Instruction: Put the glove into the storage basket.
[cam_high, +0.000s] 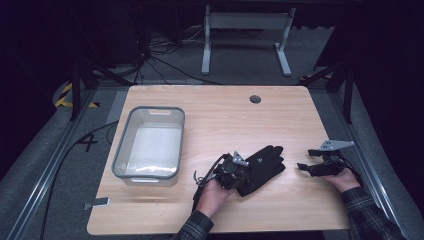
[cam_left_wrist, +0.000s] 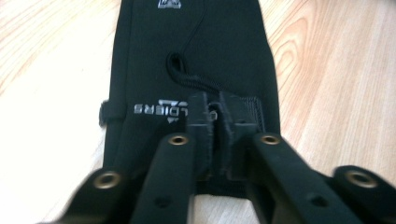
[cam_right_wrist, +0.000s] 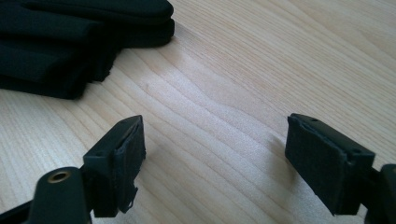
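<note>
My left claw (cam_left_wrist: 214, 122) is clamped on the glove (cam_high: 260, 167) cuff's thin edge, could slip when I lift. Right claw (cam_right_wrist: 212, 163) sits apart, near the desk's (cam_high: 210, 107) right edge.

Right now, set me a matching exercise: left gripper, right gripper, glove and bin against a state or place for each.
Things:
1. left gripper
2. right gripper
3. black glove
4. grey bin

States or places:
A. jaws wide open above bare wood
B. stands on the table's left part, away from both grippers
C. jaws shut on the glove's cuff
D. lies flat mid-table, between the two grippers

Pairs: 1-C, 2-A, 3-D, 4-B
</note>
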